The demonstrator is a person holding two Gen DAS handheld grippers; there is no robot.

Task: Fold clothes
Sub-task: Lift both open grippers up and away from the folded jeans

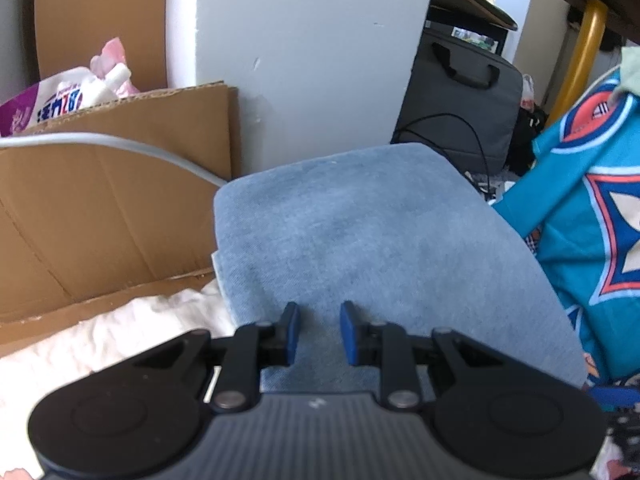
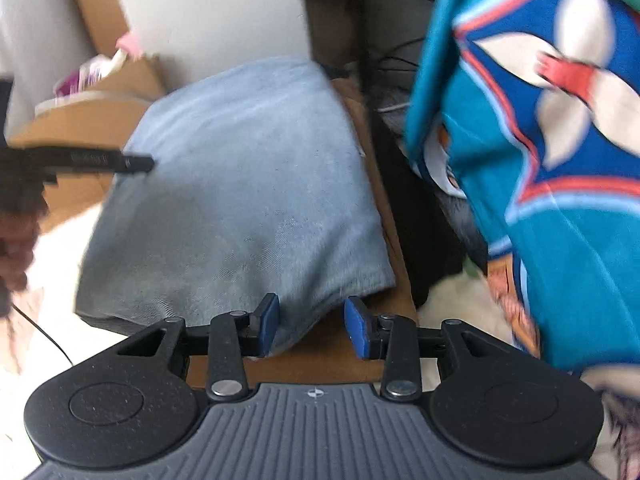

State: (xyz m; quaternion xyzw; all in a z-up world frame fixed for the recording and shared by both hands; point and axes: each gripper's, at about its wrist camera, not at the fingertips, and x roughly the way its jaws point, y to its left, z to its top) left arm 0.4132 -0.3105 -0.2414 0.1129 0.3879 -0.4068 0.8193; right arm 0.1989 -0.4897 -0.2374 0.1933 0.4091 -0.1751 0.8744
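Note:
A folded light-blue denim garment (image 1: 360, 240) lies in a neat rectangle ahead of both grippers. In the left wrist view my left gripper (image 1: 319, 332) is open just above its near edge, with nothing between the blue pads. In the right wrist view the same denim garment (image 2: 248, 184) rests on a brown surface (image 2: 340, 344). My right gripper (image 2: 311, 326) is open at the garment's near right corner, gripping nothing. The other gripper's black finger (image 2: 120, 162) pokes in from the left over the denim.
A teal patterned cloth (image 1: 592, 184) hangs at the right, close to the denim; it is also large in the right wrist view (image 2: 540, 140). Cardboard boxes (image 1: 100, 208) stand at the left, a white pillar (image 1: 304, 52) behind, a grey bag (image 1: 464, 108) beyond. White fabric (image 1: 120, 332) lies under the left gripper.

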